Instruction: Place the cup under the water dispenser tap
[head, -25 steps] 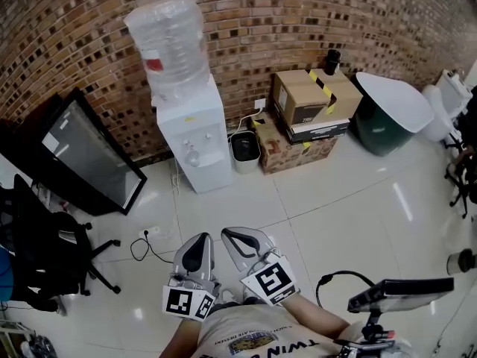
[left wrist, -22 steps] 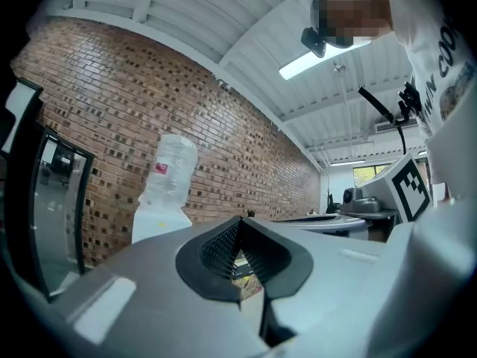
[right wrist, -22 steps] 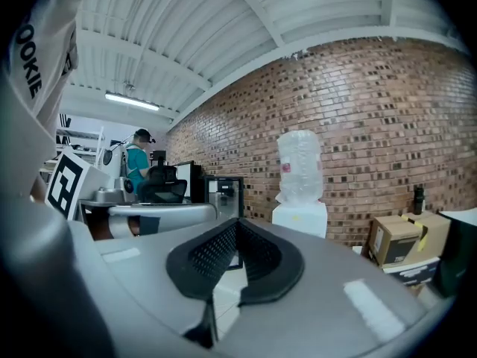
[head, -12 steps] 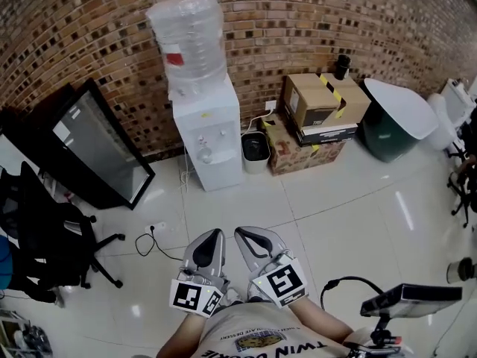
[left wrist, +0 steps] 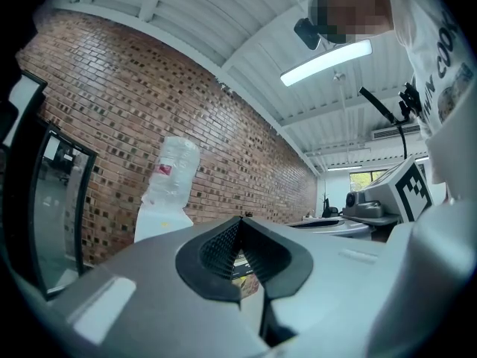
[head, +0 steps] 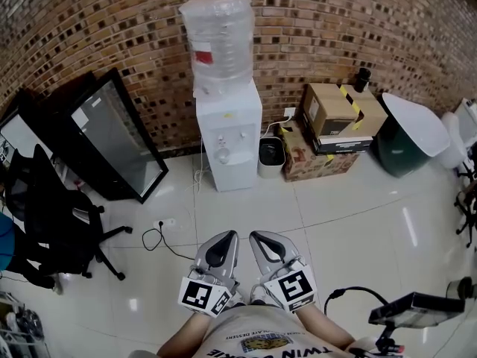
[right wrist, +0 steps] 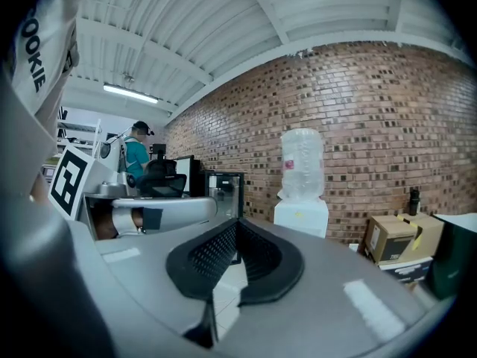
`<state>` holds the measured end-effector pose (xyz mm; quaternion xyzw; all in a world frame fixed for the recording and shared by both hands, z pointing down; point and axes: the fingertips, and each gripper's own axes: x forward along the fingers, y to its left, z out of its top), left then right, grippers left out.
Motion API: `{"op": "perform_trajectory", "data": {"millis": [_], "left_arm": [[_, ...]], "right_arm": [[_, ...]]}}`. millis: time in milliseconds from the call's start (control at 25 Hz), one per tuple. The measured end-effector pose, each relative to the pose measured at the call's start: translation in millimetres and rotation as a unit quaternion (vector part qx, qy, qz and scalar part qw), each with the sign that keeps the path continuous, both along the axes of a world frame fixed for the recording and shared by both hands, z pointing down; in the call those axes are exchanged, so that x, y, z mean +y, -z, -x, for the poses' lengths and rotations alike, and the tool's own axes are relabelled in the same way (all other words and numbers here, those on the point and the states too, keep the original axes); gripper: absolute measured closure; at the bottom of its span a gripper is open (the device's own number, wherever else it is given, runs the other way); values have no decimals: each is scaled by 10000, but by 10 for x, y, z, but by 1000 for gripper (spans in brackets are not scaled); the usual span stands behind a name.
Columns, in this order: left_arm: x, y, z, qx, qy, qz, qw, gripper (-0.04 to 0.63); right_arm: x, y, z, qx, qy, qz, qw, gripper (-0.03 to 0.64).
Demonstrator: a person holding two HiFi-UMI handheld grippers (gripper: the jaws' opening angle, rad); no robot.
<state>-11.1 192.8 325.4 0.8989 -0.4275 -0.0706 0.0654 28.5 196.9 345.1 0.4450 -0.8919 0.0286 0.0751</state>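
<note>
The white water dispenser (head: 227,136) stands against the brick wall with a clear bottle (head: 216,39) on top. A small pale round thing (head: 222,155) sits in its tap recess; whether it is a cup I cannot tell. My left gripper (head: 226,237) and right gripper (head: 257,236) hang side by side over the floor tiles, well short of the dispenser, both pointing at it. Both are shut with nothing between the pads. The left gripper view shows its shut tip (left wrist: 240,219) with the dispenser (left wrist: 160,218) beyond. In the right gripper view the dispenser (right wrist: 300,213) lies past its tip (right wrist: 237,221).
Black-framed glass panels (head: 112,136) lean on the wall at left, near a black office chair (head: 52,215). A cable (head: 160,237) lies on the floor. Right of the dispenser are a small black bin (head: 270,154), cardboard boxes (head: 339,114) and a green bin (head: 406,129).
The dispenser has slid rightwards in the head view to stand straight ahead of the grippers. Both grippers stay shut, side by side.
</note>
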Motion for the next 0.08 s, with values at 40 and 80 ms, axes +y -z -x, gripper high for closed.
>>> {"op": "perform_trajectory", "data": {"millis": [40,80], "left_arm": [[6,-7,17,-1,5,7,10000,612],[12,-15,34,-1,9,15,10000,612]], "right_arm": [[6,-9,13,10,-12,19,10000,611],[12,-19,25,22,-27,42,10000,611]]}}
